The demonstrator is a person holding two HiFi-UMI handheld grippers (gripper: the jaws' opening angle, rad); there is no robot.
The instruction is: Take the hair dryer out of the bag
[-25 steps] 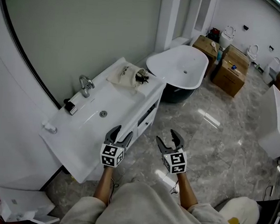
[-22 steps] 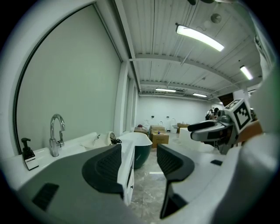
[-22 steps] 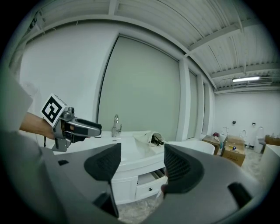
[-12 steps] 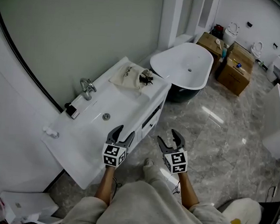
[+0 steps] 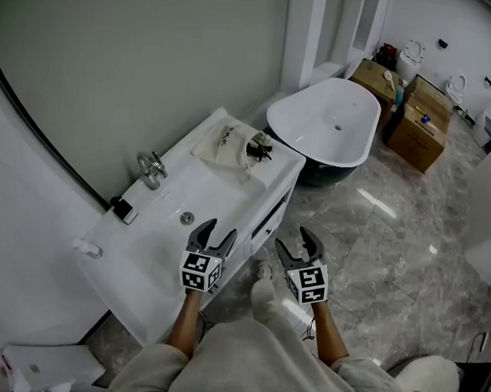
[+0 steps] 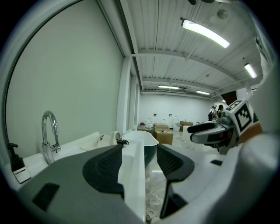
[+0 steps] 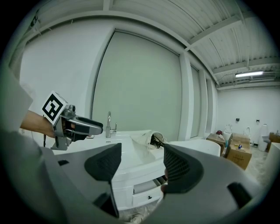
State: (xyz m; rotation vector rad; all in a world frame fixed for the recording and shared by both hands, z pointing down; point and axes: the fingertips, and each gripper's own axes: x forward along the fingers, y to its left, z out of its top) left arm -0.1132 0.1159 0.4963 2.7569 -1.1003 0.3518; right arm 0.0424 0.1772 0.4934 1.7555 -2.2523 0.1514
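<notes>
A cream drawstring bag (image 5: 227, 140) lies at the far end of the white vanity top (image 5: 197, 186); black hair dryer parts (image 5: 258, 149) stick out of its mouth. My left gripper (image 5: 212, 233) hovers open over the vanity's front edge, well short of the bag. My right gripper (image 5: 299, 242) hangs open over the floor beside it. Neither holds anything. In the left gripper view the bag (image 6: 112, 137) is small and far beyond the open jaws. In the right gripper view the bag (image 7: 145, 138) and black parts (image 7: 156, 141) show between the spread jaws, with the left gripper (image 7: 84, 127) off to the left.
A chrome faucet (image 5: 151, 167) and a black dispenser (image 5: 125, 211) stand by the basin. A vanity drawer (image 5: 268, 218) is slightly out. A white bathtub (image 5: 326, 121) sits just past the vanity, cardboard boxes (image 5: 422, 124) behind it. My knee and foot are below the grippers.
Both grippers have moved forward along the vanity toward the bag, still open. A foot has come into view under them.
</notes>
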